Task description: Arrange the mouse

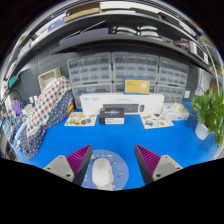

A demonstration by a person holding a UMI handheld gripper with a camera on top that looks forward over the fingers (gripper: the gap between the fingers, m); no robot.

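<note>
A white computer mouse [102, 172] lies on a round light-coloured mouse mat [110, 165] on the blue table [120, 138]. My gripper [112, 163] is open, its two pink-padded fingers [71, 163] spread wide to either side of the mat. The mouse rests on the mat between the fingers, nearer the left one, with a gap on each side.
Beyond the fingers, a white printer [113, 104] stands at the back of the table with small trays of items [80, 119] beside it. A checked cloth [45, 112] hangs at the left. A green plant in a white pot [207, 115] stands at the right. Shelves with drawers [125, 70] line the wall.
</note>
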